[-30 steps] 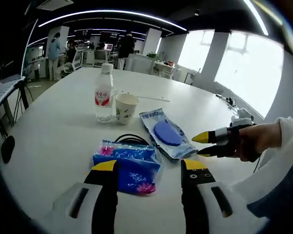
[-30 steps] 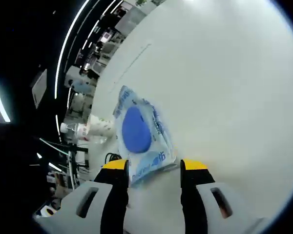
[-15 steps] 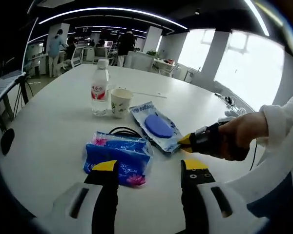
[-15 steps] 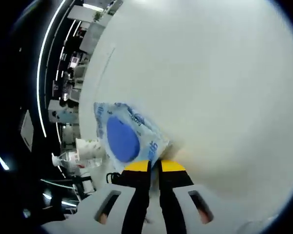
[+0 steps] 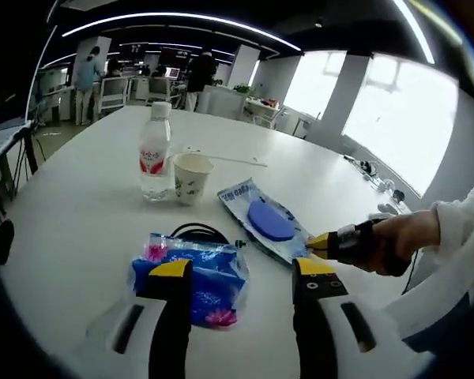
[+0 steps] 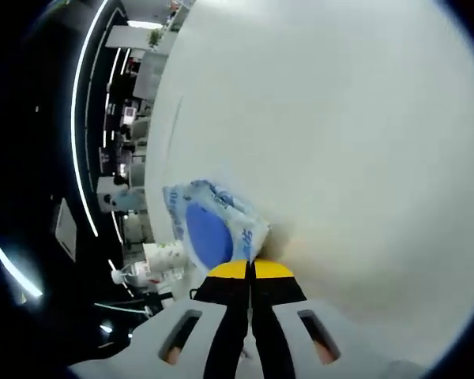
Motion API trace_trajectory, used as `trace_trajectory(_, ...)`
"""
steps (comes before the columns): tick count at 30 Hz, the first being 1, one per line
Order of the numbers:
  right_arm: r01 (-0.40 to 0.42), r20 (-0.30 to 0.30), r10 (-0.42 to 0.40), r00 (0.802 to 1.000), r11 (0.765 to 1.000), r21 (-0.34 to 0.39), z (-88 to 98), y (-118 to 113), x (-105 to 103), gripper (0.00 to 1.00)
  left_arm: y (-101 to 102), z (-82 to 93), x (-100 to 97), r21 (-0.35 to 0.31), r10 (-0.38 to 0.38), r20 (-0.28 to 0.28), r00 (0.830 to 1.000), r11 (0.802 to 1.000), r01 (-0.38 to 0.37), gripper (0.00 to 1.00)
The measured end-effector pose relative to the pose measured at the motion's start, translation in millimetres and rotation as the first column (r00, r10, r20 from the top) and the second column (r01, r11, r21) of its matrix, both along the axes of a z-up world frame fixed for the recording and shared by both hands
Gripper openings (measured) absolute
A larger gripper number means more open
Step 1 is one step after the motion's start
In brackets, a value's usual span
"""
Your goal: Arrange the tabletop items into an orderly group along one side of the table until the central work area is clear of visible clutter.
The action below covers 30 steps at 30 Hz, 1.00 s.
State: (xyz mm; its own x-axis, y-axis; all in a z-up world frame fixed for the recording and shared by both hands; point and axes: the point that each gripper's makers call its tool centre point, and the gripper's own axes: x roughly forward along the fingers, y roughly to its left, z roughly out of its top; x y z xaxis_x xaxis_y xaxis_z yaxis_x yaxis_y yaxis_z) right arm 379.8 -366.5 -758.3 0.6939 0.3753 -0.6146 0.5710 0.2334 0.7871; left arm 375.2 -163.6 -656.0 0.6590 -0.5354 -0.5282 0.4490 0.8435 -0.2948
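A clear wet-wipe pack with a blue oval lid (image 5: 268, 223) (image 6: 213, 229) lies on the white table (image 5: 79, 221). My right gripper (image 6: 250, 270) (image 5: 316, 245) is shut on the pack's near corner, and a hand holds that gripper from the right in the left gripper view. My left gripper (image 5: 243, 272) stands open just above a blue tissue pack with pink flowers (image 5: 197, 276). A black cable (image 5: 196, 231) peeks out behind the tissue pack. Farther back stand a water bottle with a red label (image 5: 154, 154) and a paper cup (image 5: 189, 178), side by side.
A thin white stick (image 5: 229, 159) lies beyond the cup. Small items and a cable (image 5: 379, 183) sit near the table's right edge. People and desks (image 5: 142, 75) fill the room beyond the far edge. The table's right part (image 6: 355, 142) is bare white surface.
My right gripper closed on the wipe pack's near corner about a second ago and stays shut on it, with the corner now pulled a little up. The left gripper stays open over the tissue pack.
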Motion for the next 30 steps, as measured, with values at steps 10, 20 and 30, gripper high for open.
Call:
trace_trajectory(10, -0.036, 0.015, 0.036, 0.999, 0.999, 0.013, 2.3, -7, -4, 0.00, -66, -1.9, 78.7, 0.052, -0.197, 0.020, 0.980, 0.979, 0.196, 0.50)
trace_trajectory(20, -0.047, 0.012, 0.047, 0.999, 0.999, 0.020, 2.0, -5, -2, 0.00, -98, -41.7, 142.3, 0.179, -0.226, -0.010, 0.974, 0.958, 0.224, 0.47)
trace_trajectory(30, -0.056, 0.015, 0.056, 0.998, 0.998, 0.025, -2.4, -8, 3, 0.00, -126, -72.7, 166.9, 0.297, -0.375, -0.029, 0.927, 0.882, 0.366, 0.47)
